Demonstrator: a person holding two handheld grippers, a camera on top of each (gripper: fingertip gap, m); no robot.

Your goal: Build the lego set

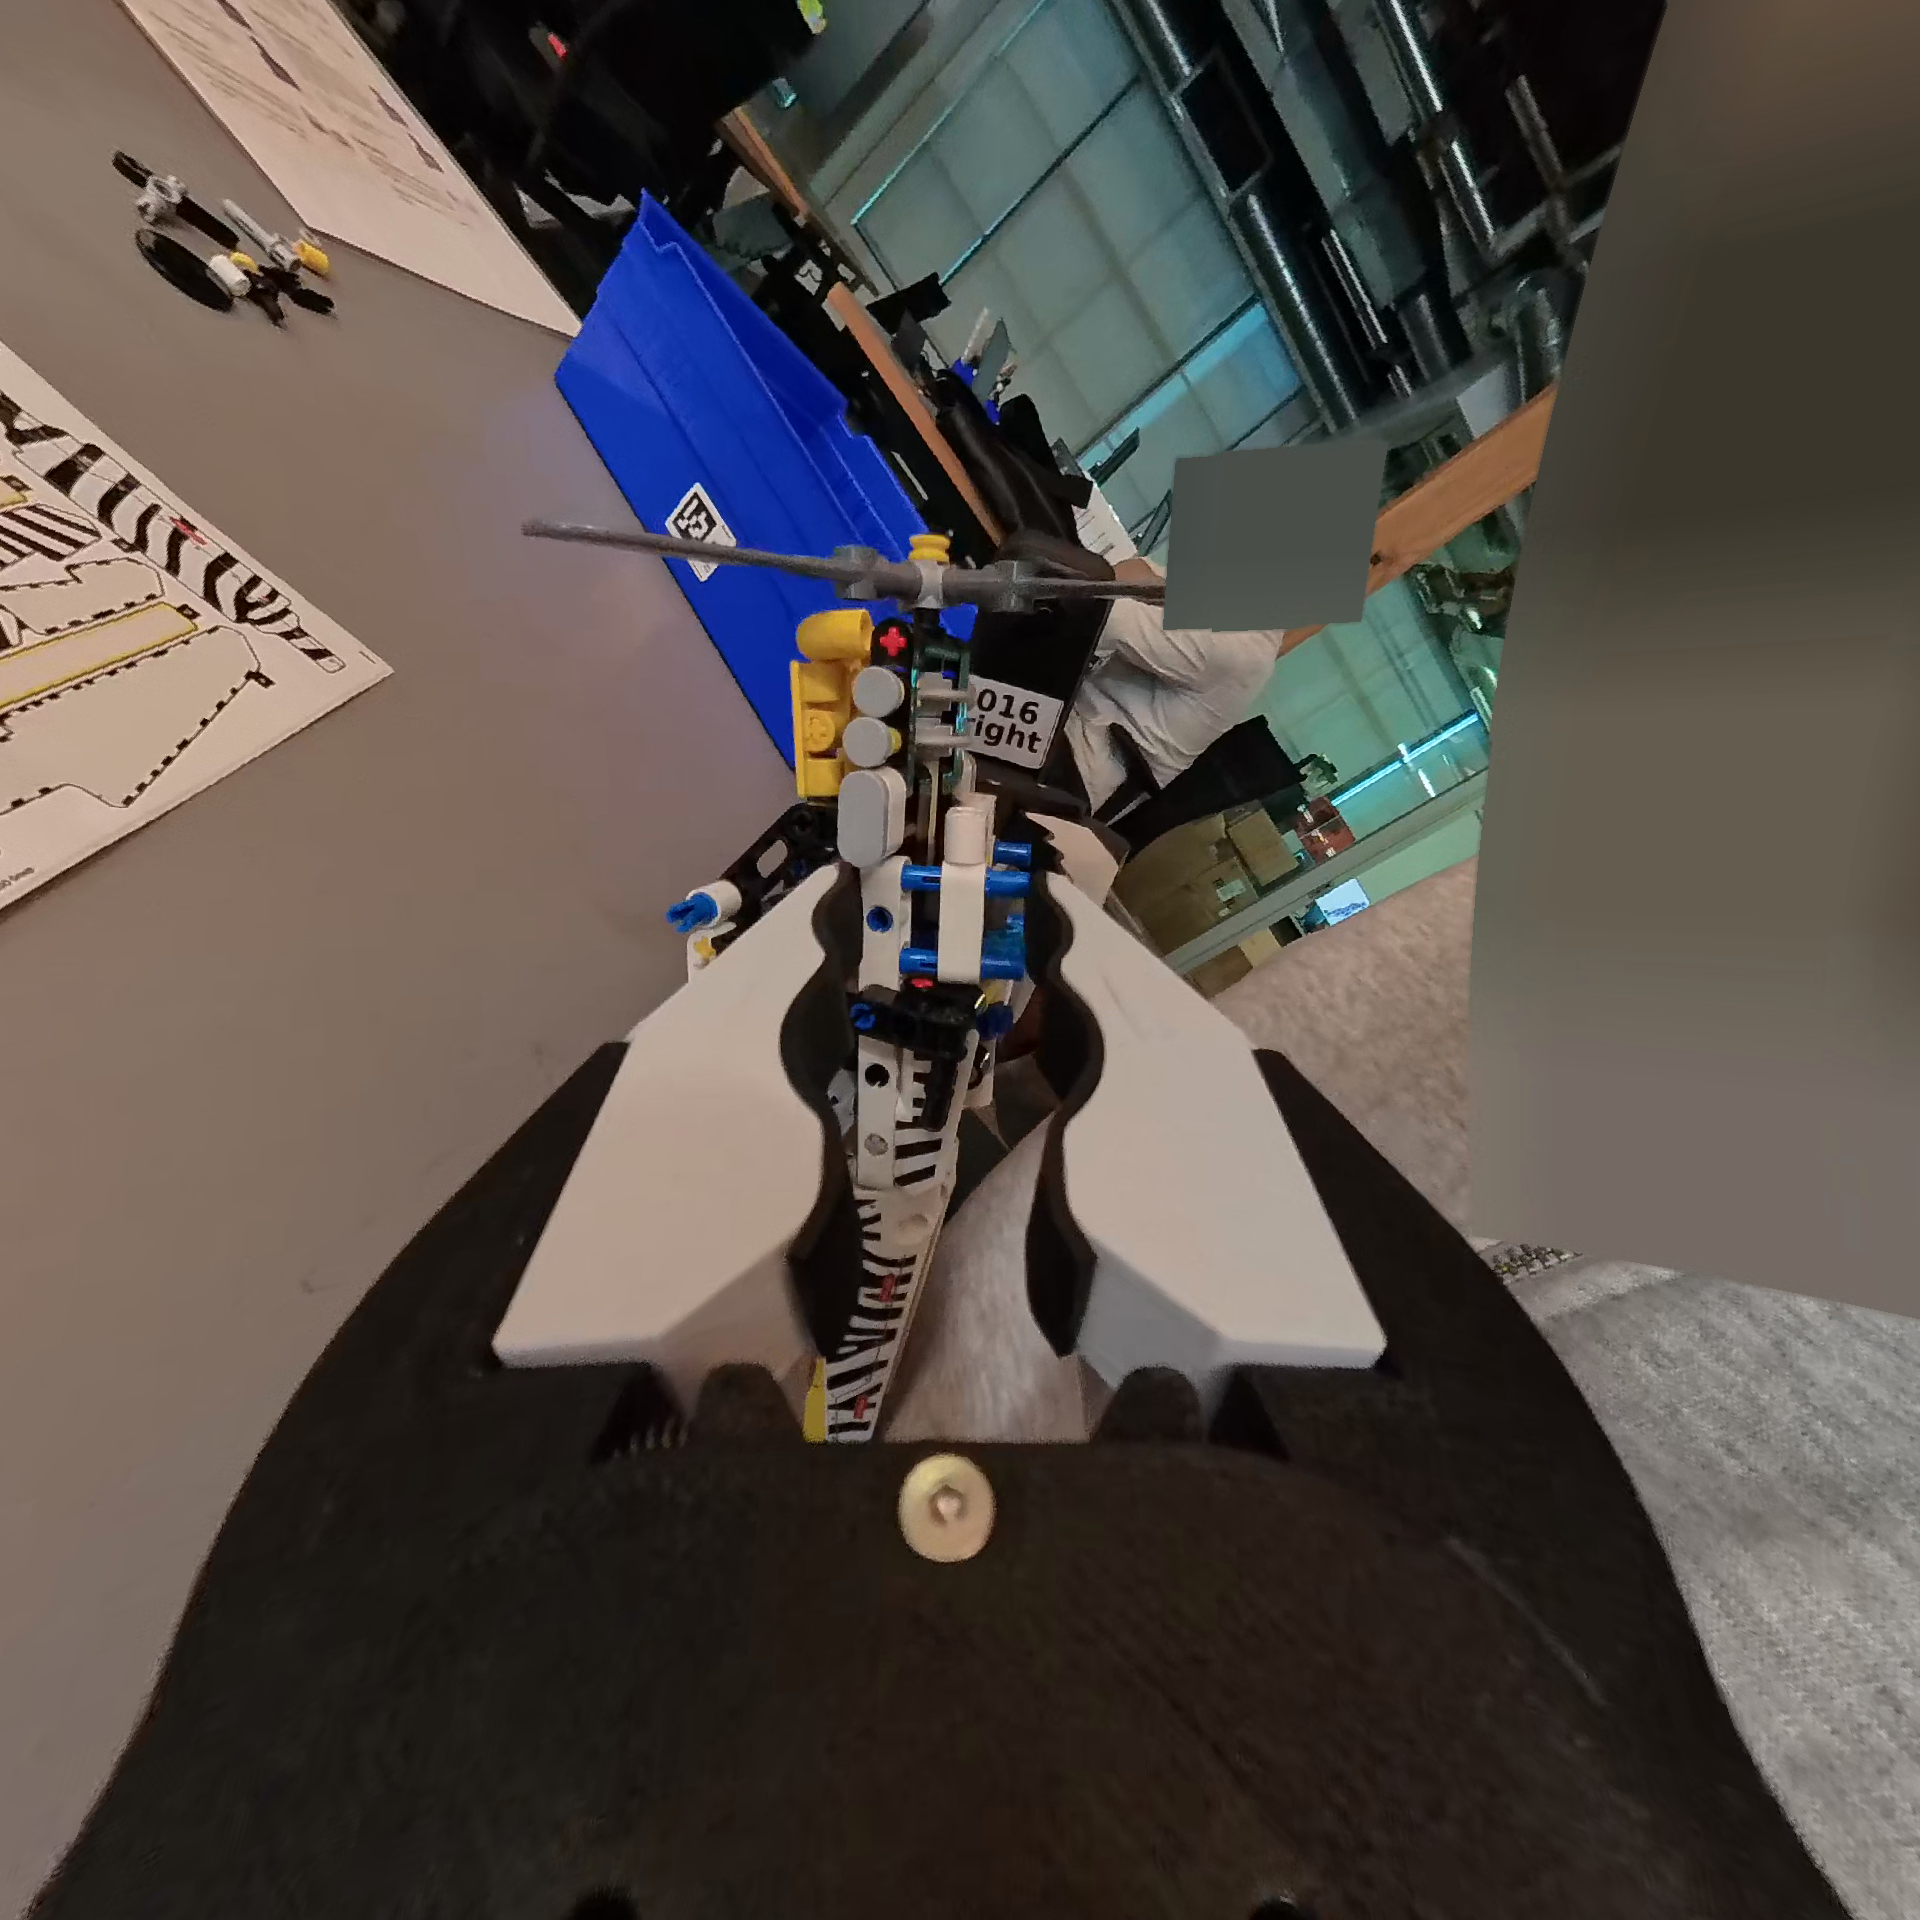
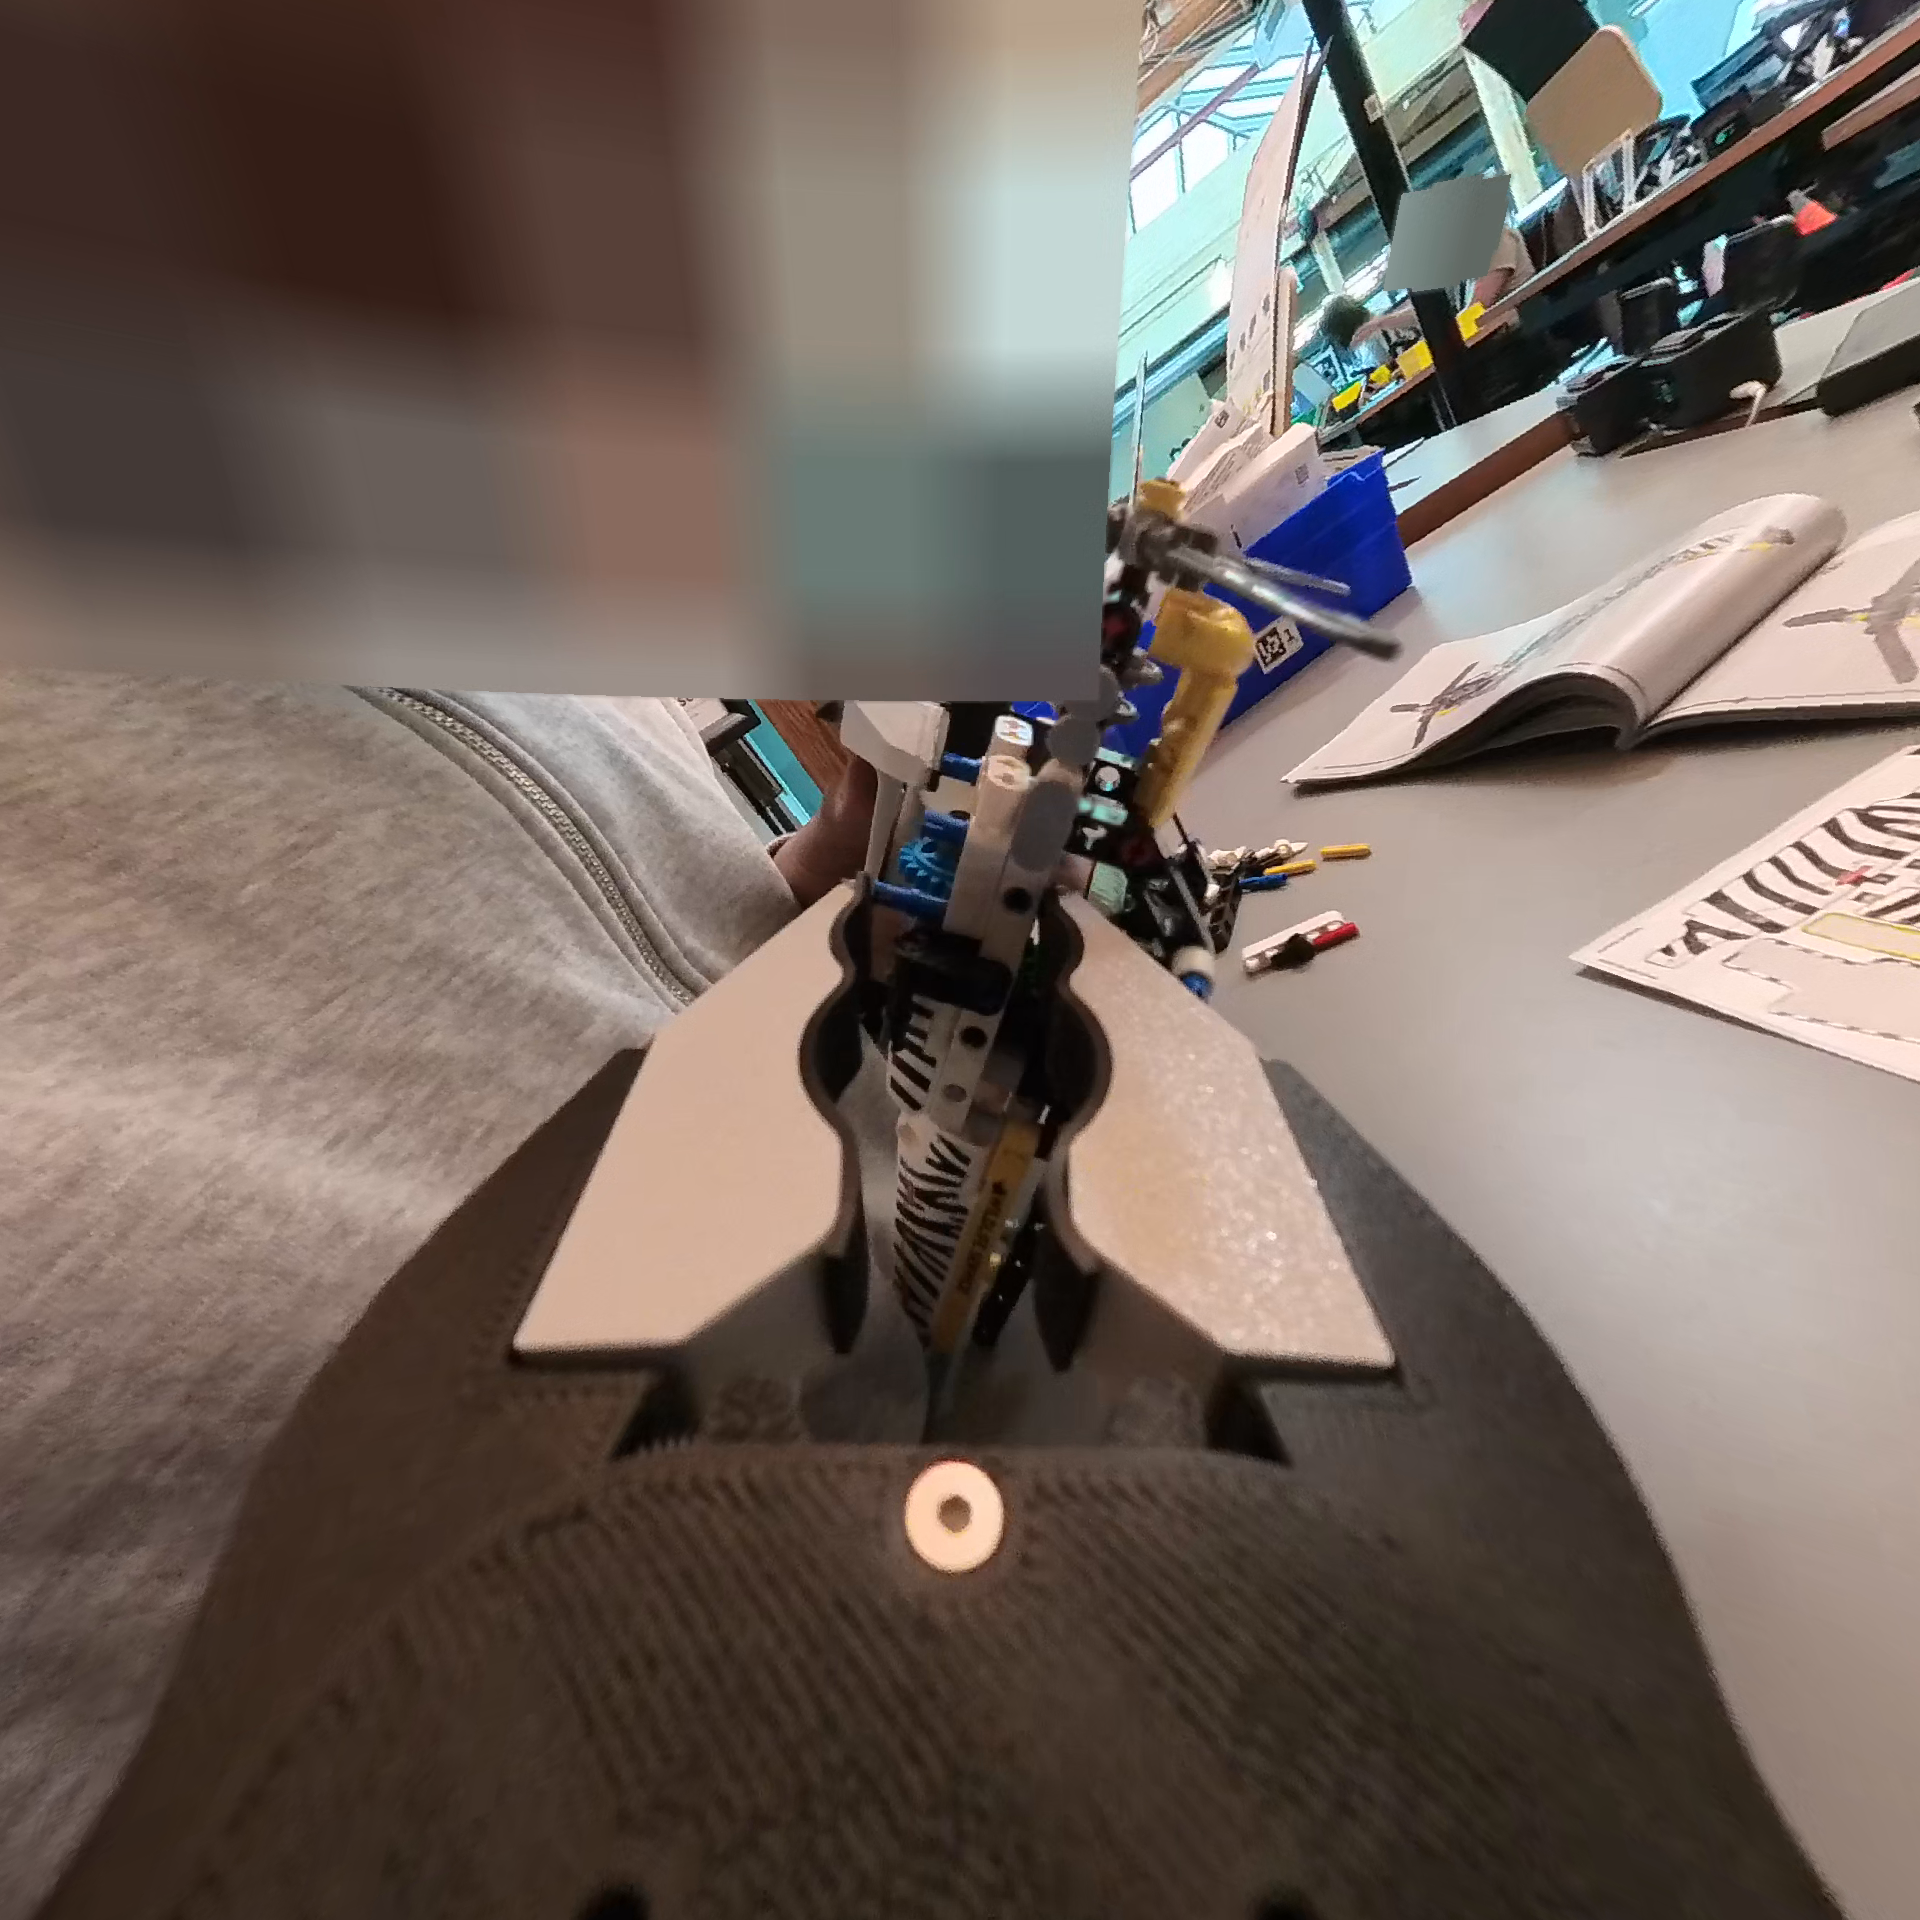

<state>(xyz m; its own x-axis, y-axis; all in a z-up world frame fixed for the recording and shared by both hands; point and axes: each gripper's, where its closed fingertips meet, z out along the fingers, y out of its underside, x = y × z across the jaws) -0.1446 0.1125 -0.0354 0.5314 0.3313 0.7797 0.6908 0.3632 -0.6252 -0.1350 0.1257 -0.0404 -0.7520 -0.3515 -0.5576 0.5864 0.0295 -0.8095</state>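
Showing the zebra-striped white, yellow and black brick helicopter [image 1: 914, 935], held above the grey table [image 1: 364, 1039] with the left gripper [image 1: 940, 914] and right gripper [image 2: 951, 940] both clamped on its stiff fuselage; light, its thin rotor fragile. Blue plastic bin [image 2: 1340, 540] beyond holds papers.

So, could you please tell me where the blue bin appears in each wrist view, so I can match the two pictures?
Left wrist view: the blue bin lies upper centre-left, on the table behind the lego helicopter.
Right wrist view: the blue bin sits upper right of centre, beyond the model's yellow part.
Shared landmark: the zebra-striped sticker sheet on the grey table.
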